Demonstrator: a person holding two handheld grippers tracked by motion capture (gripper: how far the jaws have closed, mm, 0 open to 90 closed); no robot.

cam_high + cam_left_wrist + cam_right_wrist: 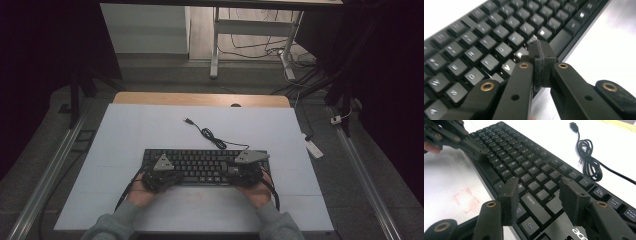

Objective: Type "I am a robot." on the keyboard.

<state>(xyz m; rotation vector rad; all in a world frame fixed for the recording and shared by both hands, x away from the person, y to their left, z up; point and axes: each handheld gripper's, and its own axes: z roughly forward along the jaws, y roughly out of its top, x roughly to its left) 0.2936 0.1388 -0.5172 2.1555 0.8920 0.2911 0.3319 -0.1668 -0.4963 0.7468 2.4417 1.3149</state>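
Jaws pressed together on the left gripper [539, 53] are pointing their joined tip down at the lower key rows of the black full-size plastic keyboard [202, 165], near the long spacebar [562, 37], while the right gripper [539, 202] is hovering with its jaws spread apart above the right-hand shift and control keys, with nothing between them. That keyboard is lying across the middle of the white-covered tabletop [125, 150], just ahead of the person's two hands, and its black cable [210, 134] is trailing off behind it in a loose coil that ends in a plug lying free on the white sheet. The work in hand appears to be pressing keys with the closed tip used as a fingertip; whether the tip is already touching a key is hard to tell from the left gripper view, since the jaws are hiding the contact spot. To do it well, the left hand should be coming straight down on the centre of one keycap, pressing lightly so neighbouring keys are not caught, with the right jaws staying clear or steadying the keyboard's right end.
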